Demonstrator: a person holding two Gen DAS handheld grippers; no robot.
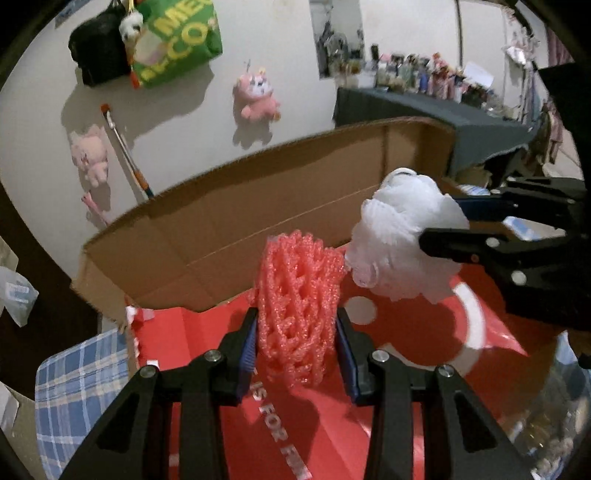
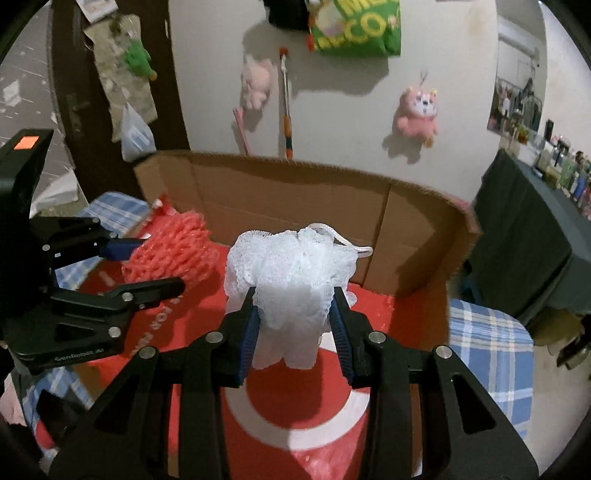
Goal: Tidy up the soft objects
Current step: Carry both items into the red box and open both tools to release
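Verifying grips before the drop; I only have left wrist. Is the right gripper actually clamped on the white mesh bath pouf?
Observer: Yes. Both blue pads of the right gripper press into the white mesh bath pouf, one per side.
Operator: What's right of the red printed sheet?
Observer: Blue plaid cloth.
Operator: Left of the brown cardboard box?
Observer: A dark door with a green plush toy hanging on it.

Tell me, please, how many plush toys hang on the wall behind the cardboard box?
3: a pale pink plush left of the brush, a brighter pink one at right, a white one by the green bag. Others may be hidden.
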